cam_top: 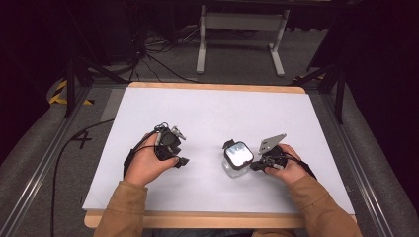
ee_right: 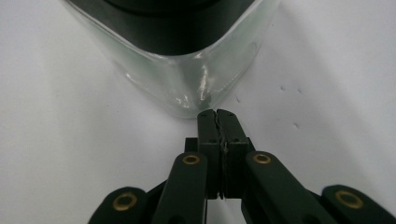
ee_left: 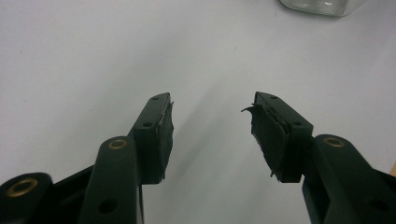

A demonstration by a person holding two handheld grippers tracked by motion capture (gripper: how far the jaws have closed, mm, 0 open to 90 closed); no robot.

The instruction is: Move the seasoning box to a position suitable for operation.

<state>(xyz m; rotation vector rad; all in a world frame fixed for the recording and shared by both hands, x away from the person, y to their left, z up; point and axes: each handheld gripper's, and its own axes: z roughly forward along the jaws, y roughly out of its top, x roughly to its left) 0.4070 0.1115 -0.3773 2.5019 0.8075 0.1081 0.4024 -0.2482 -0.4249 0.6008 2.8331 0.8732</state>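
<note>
Object: a clear, square-sided glass jar with rounded corners and a dark band at its top (cam_top: 237, 158) is seen standing upright on the white table surface (cam_top: 207, 113), right of centre and toward the person's edge.
Jar, close view: in the right gripper view one rounded corner of the jar (ee_right: 187, 70) is seen just beyond the jaw tips; whether the tips touch the glass cannot be told.
Right gripper (cam_top: 258, 165): held low at the jar's right side, aimed at it — the two black jaws are pressed together with nothing between them (ee_right: 218, 116).
Left gripper (cam_top: 179, 161): held well apart from the jar, on the table's left half; its jaws are spread wide over bare table (ee_left: 212, 105), and only a corner of the jar's base (ee_left: 322, 5) is caught at the top of the left gripper view.
Pad condition: the dark pad on one left jaw (ee_left: 268, 133) is seen torn and curling at its edge.
Handling, judged: rigid, smooth and probably slippery — breakable if tipped or dropped; weight likely moderate for its bulk.
Hold, judged: opposite flat walls would be safer than a rounded corner, where pads could slide off.
Hands: the right hand (cam_top: 291, 170) is wrapped around its tool with the forearm angled in from bottom right; the left hand (cam_top: 146, 165) rests likewise, wrist low.
</note>
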